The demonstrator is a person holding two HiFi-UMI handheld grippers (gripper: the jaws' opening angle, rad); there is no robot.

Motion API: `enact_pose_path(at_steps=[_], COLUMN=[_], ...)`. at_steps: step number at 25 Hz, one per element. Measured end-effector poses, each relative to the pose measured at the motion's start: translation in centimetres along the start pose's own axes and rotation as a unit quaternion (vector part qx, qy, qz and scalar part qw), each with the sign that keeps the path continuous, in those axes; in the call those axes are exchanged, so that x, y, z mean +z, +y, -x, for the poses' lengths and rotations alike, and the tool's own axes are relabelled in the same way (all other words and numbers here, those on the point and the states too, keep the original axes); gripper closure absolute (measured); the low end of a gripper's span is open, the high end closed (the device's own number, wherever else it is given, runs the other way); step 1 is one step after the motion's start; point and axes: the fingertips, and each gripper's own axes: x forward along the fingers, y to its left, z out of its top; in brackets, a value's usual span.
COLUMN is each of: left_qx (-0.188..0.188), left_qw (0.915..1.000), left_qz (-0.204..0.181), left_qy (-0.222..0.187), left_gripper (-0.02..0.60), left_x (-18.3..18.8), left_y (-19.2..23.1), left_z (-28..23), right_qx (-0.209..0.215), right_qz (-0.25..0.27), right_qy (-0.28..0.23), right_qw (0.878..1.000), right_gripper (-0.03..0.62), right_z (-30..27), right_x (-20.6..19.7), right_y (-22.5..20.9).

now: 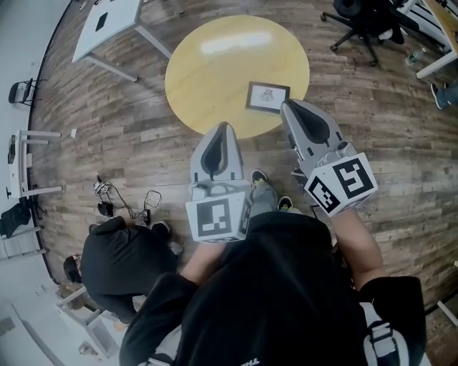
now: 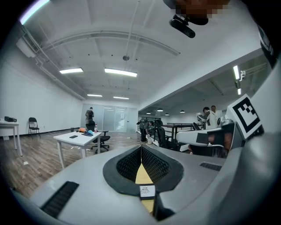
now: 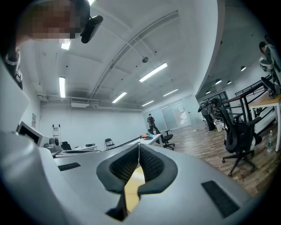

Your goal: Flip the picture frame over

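A dark-framed picture frame (image 1: 268,96) lies flat, picture side up, on the round yellow table (image 1: 222,71), near its front right rim. My right gripper (image 1: 285,104) is shut and empty, its tip just beside the frame's right front corner. My left gripper (image 1: 225,126), also shut and empty, hovers at the table's front edge, left of the frame. In the left gripper view the jaws (image 2: 141,147) meet at the tips, and the frame (image 2: 147,190) shows small through the gap below them. The right gripper view has the jaws (image 3: 138,146) closed, with yellow tabletop (image 3: 131,186) behind.
A white desk (image 1: 107,21) stands at the back left and a black office chair (image 1: 365,25) at the back right. A person in black (image 1: 122,264) crouches on the wood floor at my left, near some cables (image 1: 107,196).
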Motion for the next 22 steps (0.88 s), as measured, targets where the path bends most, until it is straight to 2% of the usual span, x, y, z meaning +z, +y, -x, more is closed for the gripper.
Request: enact_pose_path(at_steps=[8,13,17,22], left_qx=[-0.003,-0.034,-0.041,-0.036], left_qw=[0.9997,0.999,0.9987,0.9991], left_qz=[0.019,0.012,0.02,0.017], left_qy=[-0.014,-0.026,-0.024,-0.015], left_gripper=[0.56,0.56,0.56,0.56], left_x=[0.3,-0.1,0.2,0.0], left_y=[6.3,6.0,6.2,6.4], left_z=[-4.1,-5.8,-7.2,-9.0], right_qx=[0.01,-0.001,0.004,0.015], right_qz=[0.052,0.08,0.11,0.155], right_qy=[0.01,0.026,0.04,0.086], right_qw=[0.999,0.996,0.993,0.984], right_gripper=[0.576,0.576,0.576,0.576], right_z=[-7.3,-7.3,-8.0,-8.4], right_x=[0.9,1.5,1.8,-0.5], right_y=[0.1,-2.1,-3.3,-5.0])
